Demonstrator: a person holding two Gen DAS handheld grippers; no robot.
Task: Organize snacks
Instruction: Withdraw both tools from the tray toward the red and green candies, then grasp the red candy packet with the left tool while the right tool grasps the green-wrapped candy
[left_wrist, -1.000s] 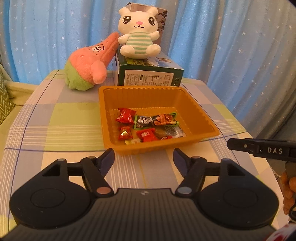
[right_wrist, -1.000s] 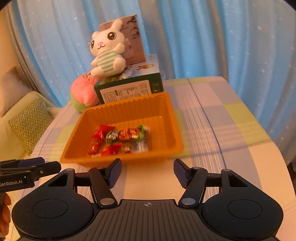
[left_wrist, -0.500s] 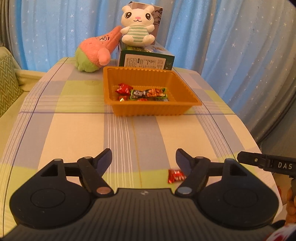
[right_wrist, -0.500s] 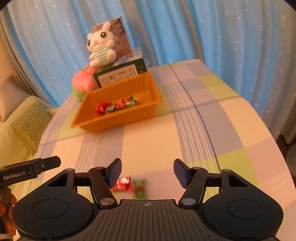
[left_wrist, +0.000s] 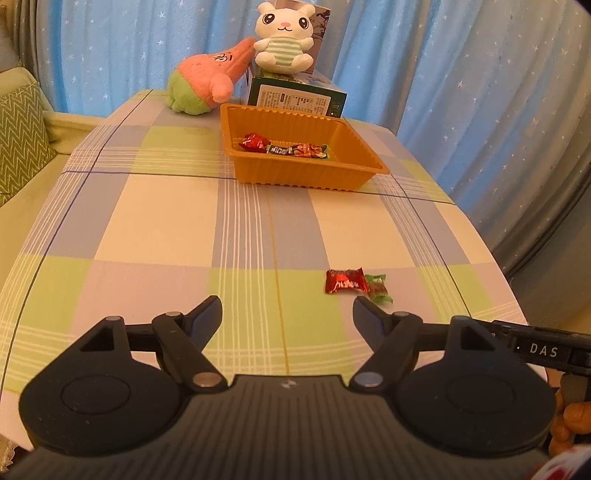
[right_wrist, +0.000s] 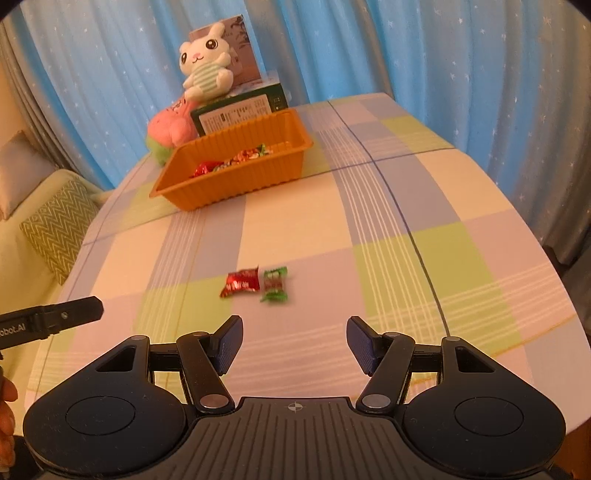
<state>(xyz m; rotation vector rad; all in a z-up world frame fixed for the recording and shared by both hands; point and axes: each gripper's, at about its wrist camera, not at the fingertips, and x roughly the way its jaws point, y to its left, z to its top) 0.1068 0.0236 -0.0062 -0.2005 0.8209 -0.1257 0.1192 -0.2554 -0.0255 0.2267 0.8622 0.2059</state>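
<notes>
checked tabletop in pale green, lilac and cream under both grippers. left gripper low over the near edge, jaws wide and just widened further, nothing between them. red-wrapped candy and green-wrapped candy lying side by side on the cloth just beyond its right fingertip — loose, untouched. right gripper beside it, jaws parted about halfway, empty, the same two sweets just ahead on the left. orange tray farther back, well apart, several wrapped snacks inside — plush toys and a green box behind it.
</notes>
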